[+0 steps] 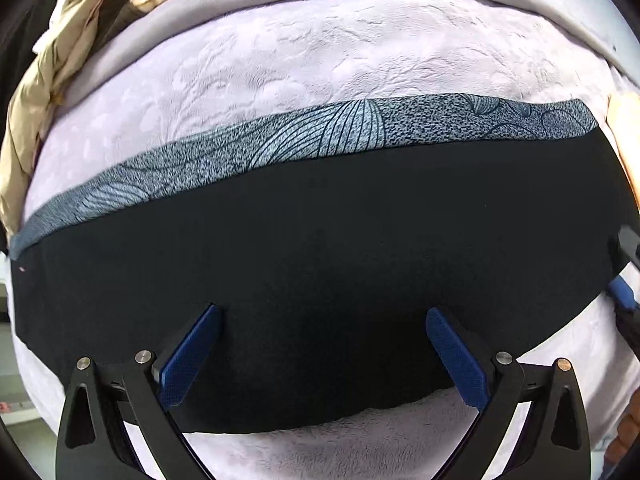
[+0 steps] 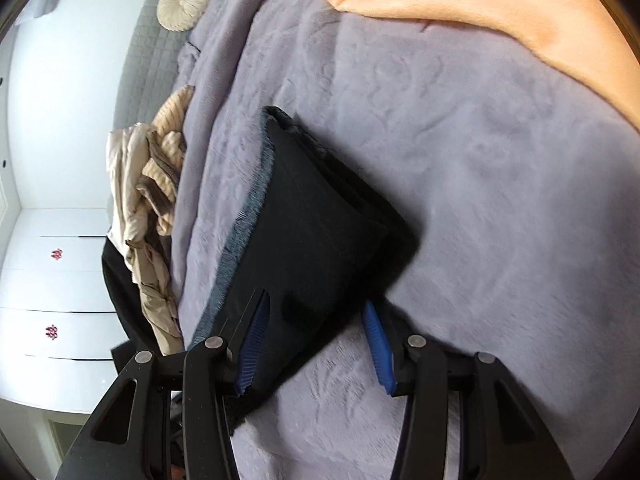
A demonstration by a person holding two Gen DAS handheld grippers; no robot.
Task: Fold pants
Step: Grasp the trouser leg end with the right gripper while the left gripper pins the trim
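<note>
The pants lie folded into a compact dark stack on the lilac plush blanket that covers the bed, well clear of the blanket's far edge, with a grey patterned band showing along the stack's far side. The left gripper hangs just over the near edge of the stack with its jaws spread wide and nothing between them. The right gripper is likewise spread, its blue pads straddling one end of the stack; whether they touch the cloth cannot be told. The fabric appears soft, light and limp (layered edges are visible at the stack's side in the right wrist view), so it will likely sag and slide apart if lifted by a single layer. Take hold at a folded edge, pinching all layers together, one gripper near each end. A heap of beige clothes lies along the blanket's edge, and an orange blanket covers the far corner.
</note>
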